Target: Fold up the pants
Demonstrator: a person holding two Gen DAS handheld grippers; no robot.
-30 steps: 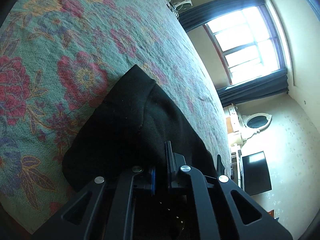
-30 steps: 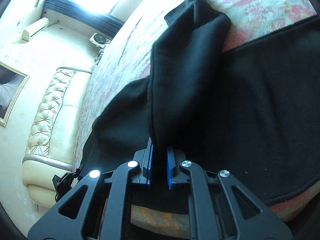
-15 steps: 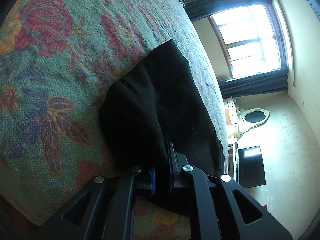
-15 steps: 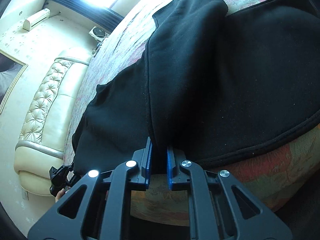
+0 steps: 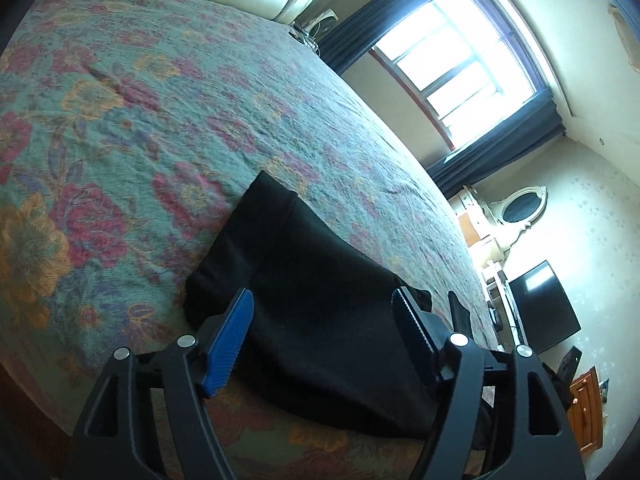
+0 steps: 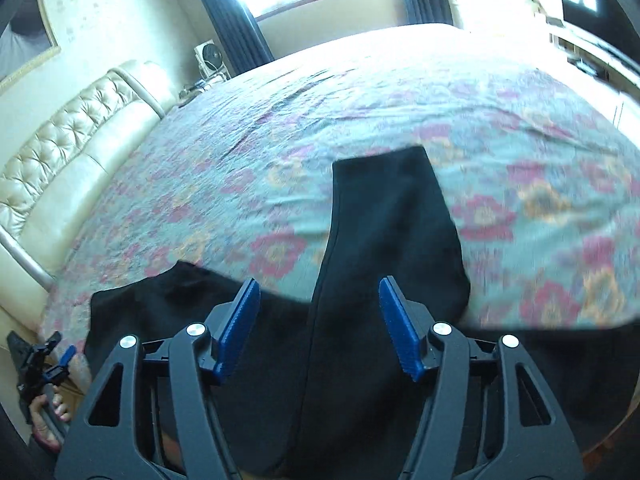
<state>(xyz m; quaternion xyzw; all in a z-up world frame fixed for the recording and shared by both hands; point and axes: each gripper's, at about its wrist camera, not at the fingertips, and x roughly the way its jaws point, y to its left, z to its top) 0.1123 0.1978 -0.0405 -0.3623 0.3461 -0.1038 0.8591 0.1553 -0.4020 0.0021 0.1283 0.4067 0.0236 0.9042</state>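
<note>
Nearest the lens, the left gripper (image 5: 322,310) is holding its jaws spread wide, its blue pads (image 5: 230,344) gripping nothing; the black pants (image 5: 320,320) are lying between and beneath them, and whether the tips are touching the cloth is hard to tell. Likewise the right gripper (image 6: 318,300) is standing wide apart over a folded strip of the pants (image 6: 396,240), clamping nothing. The garment is resting flat on the floral bedspread (image 5: 140,120) near the bed's front edge, one folded leg reaching away across the spread. Farther off, a cream tufted headboard (image 6: 72,128) is running along the left, and a bright window (image 5: 460,64) with dark curtains (image 5: 500,148) is glowing behind.
</note>
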